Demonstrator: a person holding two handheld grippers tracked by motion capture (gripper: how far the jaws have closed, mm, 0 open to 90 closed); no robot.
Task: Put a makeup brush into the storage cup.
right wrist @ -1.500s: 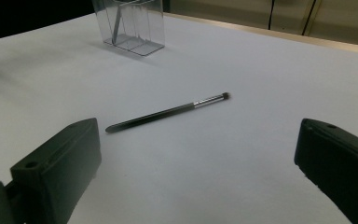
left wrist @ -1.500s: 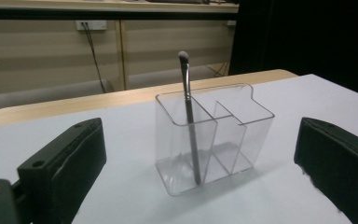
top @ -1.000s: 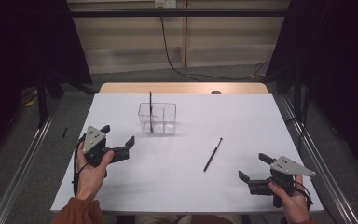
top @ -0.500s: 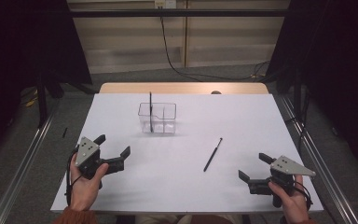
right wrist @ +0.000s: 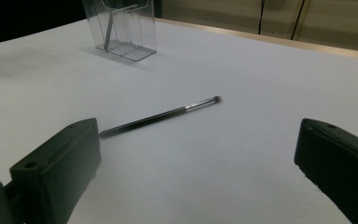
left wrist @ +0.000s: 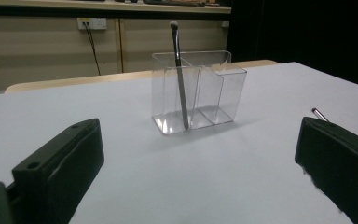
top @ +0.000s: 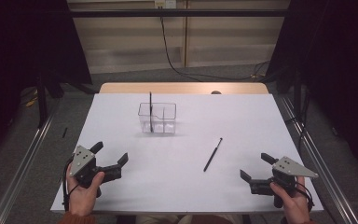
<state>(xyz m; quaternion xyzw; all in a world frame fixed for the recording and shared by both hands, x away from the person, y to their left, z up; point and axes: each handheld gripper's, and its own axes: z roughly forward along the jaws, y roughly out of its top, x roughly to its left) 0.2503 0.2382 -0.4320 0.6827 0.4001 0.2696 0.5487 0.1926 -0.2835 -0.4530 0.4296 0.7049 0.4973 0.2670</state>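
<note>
A clear plastic two-compartment holder (top: 157, 118) (left wrist: 196, 91) (right wrist: 121, 27) stands on the white table (top: 182, 186) toward the back. One thin dark brush (top: 151, 111) (left wrist: 179, 70) stands upright in its left compartment. A second dark brush (top: 213, 154) (right wrist: 161, 115) lies flat on the table, right of centre. My left gripper (top: 109, 157) (left wrist: 200, 172) is open near the front left, pointing at the holder, nothing between its jaws. At the front right my right gripper (top: 257, 166) (right wrist: 200, 172) is open too, facing the lying brush.
The table's wooden back edge (top: 182, 87) shows behind the white sheet. Metal rails (top: 18, 172) run along the floor on both sides. A black cable (top: 177, 65) hangs down the back wall.
My left gripper has drawn back toward the front left corner of the table, still open. The right gripper, the brushes and the holder have not moved.
</note>
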